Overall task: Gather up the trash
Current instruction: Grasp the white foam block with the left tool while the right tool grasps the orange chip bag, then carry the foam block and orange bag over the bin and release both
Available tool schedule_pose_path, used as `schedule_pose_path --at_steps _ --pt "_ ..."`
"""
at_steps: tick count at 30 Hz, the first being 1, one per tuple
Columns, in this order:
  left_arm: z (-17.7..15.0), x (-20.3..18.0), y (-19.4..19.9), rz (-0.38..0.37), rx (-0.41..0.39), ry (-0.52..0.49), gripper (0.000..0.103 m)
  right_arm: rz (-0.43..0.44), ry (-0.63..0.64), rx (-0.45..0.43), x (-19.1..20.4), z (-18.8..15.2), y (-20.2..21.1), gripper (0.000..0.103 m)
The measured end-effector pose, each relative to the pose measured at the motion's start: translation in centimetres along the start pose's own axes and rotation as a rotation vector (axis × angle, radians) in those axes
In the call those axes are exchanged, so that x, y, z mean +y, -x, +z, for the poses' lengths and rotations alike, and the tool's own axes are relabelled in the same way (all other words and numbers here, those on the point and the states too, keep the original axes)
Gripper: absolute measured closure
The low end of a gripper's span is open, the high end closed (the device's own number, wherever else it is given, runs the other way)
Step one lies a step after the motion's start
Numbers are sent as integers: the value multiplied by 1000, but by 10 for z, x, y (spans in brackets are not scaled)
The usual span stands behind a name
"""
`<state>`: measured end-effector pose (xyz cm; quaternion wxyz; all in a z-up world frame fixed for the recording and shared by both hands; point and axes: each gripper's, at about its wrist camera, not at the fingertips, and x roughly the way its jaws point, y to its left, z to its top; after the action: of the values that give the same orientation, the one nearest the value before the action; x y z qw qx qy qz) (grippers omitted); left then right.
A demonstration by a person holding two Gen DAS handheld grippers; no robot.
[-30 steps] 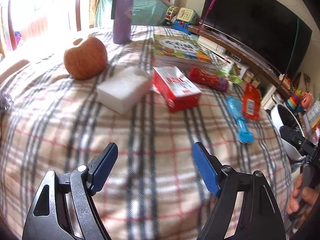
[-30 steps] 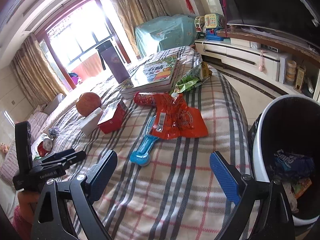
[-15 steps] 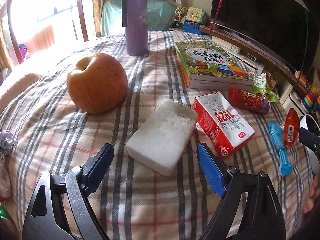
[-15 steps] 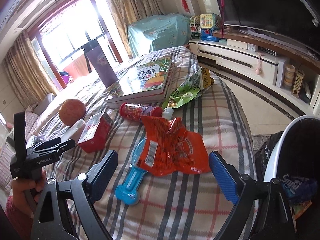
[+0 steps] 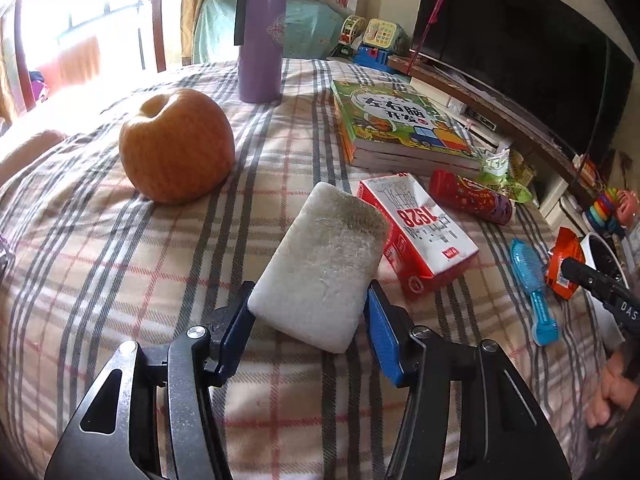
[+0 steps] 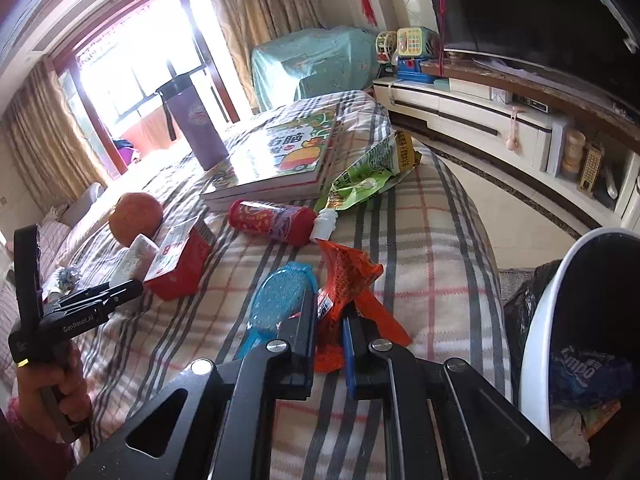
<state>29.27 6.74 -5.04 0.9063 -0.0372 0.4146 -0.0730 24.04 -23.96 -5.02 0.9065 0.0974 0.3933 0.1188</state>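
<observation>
A white foam-like block (image 5: 320,264) lies on the plaid blanket (image 5: 120,264). My left gripper (image 5: 310,306) straddles its near end with the jaws closing, and both blue pads (image 5: 236,328) touch its sides. My right gripper (image 6: 330,312) is shut on a crumpled orange-red wrapper (image 6: 348,276), pinched between its pads at the blanket's right side. A white trash bin (image 6: 538,340) with a black liner stands just right of it, with packets inside. The left wrist view also shows the wrapper (image 5: 562,260) beside the bin (image 5: 592,240).
An apple (image 5: 176,148), purple flask (image 5: 260,48), stacked books (image 5: 400,124), red carton (image 5: 420,232), red tube (image 5: 472,196) and blue brush (image 5: 532,280) lie on the blanket. A green wrapper (image 6: 368,176) hangs at its far edge. A TV cabinet (image 6: 480,112) runs along the right.
My left gripper moved forward to the white block and closed its jaws around it. My right gripper moved onto the orange-red wrapper and shut on it, bunching it up.
</observation>
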Motion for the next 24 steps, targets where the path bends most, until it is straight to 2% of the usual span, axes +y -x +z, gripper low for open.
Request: schedule_pose_path --at_steps 4,13,24 --pt "-14 -13 16 -14 -3 -8 51 15 -12 -7 -3 -7 14 93" --pt "-39 -61 58 -140 -30 -26 51 40 -24 -41 -10 -21 54 93" --pt "-60 -120 67 -241 -2 -79 51 24 -51 -69 -32 -43 94 93"
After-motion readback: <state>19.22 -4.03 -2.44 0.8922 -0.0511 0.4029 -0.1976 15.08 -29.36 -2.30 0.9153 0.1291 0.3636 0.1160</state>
